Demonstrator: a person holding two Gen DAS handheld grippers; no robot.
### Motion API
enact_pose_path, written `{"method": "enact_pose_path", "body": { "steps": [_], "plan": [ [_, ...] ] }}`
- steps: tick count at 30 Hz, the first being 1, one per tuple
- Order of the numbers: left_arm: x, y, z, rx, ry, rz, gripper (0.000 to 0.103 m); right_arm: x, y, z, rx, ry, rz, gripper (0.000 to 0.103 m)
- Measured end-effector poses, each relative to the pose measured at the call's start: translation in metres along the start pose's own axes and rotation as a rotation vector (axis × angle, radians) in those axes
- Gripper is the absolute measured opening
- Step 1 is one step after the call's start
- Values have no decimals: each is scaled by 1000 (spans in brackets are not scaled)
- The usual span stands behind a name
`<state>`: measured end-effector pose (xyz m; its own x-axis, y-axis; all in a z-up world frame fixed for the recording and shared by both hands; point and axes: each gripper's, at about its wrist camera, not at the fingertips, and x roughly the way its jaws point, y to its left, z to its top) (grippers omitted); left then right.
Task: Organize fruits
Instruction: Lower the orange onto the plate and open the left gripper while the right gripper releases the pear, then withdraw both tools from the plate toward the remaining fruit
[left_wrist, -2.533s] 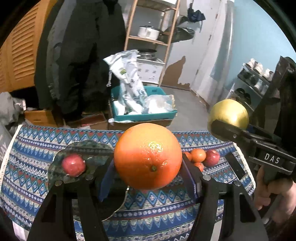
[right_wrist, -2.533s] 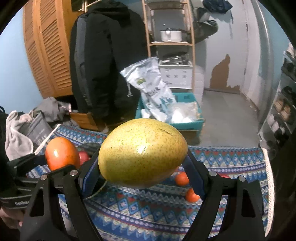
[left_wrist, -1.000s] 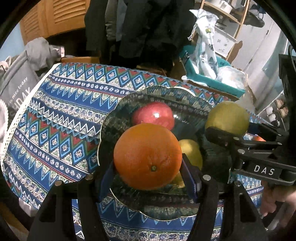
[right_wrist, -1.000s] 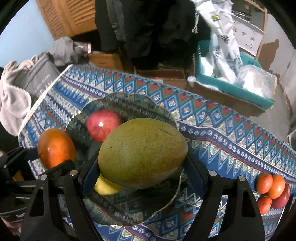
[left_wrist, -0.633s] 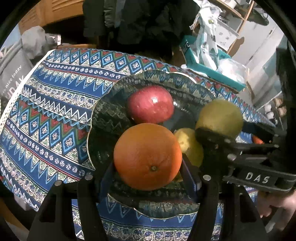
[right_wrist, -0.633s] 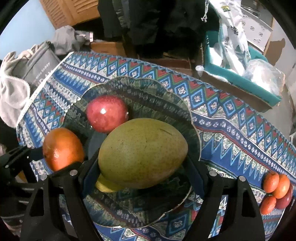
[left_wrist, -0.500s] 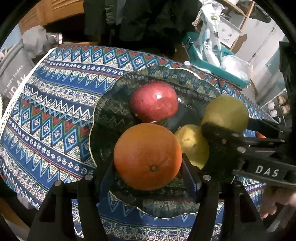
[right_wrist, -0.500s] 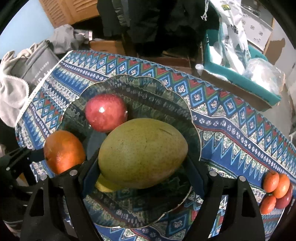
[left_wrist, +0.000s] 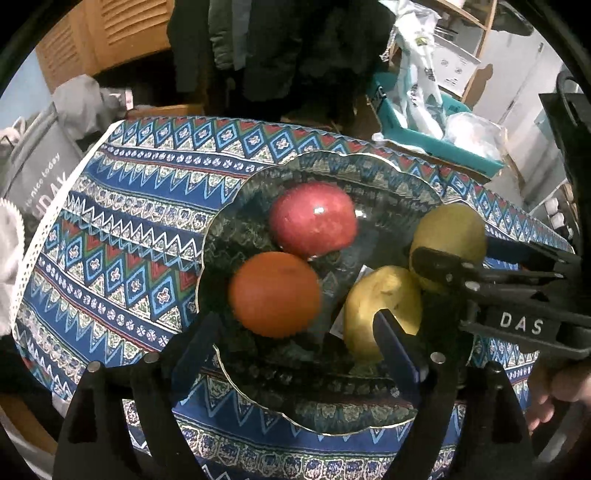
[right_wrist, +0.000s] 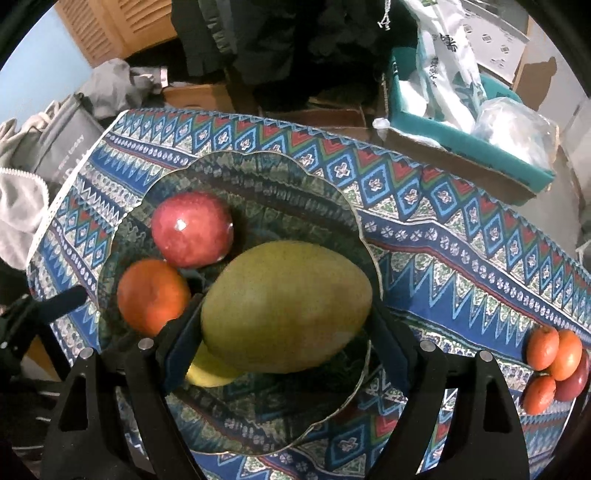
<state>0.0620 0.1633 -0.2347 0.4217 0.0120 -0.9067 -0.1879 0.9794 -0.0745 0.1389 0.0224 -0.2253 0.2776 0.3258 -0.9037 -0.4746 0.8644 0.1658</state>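
A patterned plate (left_wrist: 321, 410) lies on the blue patterned tablecloth (left_wrist: 122, 229). On it are a red apple (left_wrist: 312, 219), an orange (left_wrist: 275, 293) and a yellow pear (left_wrist: 382, 310). My left gripper (left_wrist: 295, 339) is open just behind the orange, which lies free on the plate. My right gripper (right_wrist: 286, 332) is shut on a green mango (right_wrist: 286, 304) and holds it over the plate (right_wrist: 258, 184); the mango also shows in the left wrist view (left_wrist: 448, 234). The apple (right_wrist: 192, 229) and the orange (right_wrist: 153, 295) sit left of the mango, and the pear (right_wrist: 207, 371) peeks out under it.
Several small oranges and a red fruit (right_wrist: 554, 365) lie on the cloth at the right. Beyond the table's far edge stand a teal box with bags (right_wrist: 461, 96), grey bags (left_wrist: 33, 162) at the left, and dark coats.
My left gripper has opened and let the orange drop onto the plate beside the apple. The right gripper has sunk a little closer to the plate with the mango.
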Motion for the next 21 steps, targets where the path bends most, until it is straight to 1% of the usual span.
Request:
{"method": "enact_pose_path", "body": {
  "steps": [2,4,8,14,21],
  "plan": [
    [-1,-2,1,9,-2,4,87,-5,-3,-1,11,-22,1,85],
    [-3,-3,1,15,-5,2,87,-13,-5,0,18,-58,22,85],
    [-11,-6,2,22,-24,-9,87,-34,-1,7,8,-112,22,85],
    [-26,-11,4,25,-60,-28,87,-65,2,11,-5,-175,-13,85],
    [-48,-28,6,64,-110,-41,87,-101,-2,5,-45,-243,-105,85]
  ]
}}
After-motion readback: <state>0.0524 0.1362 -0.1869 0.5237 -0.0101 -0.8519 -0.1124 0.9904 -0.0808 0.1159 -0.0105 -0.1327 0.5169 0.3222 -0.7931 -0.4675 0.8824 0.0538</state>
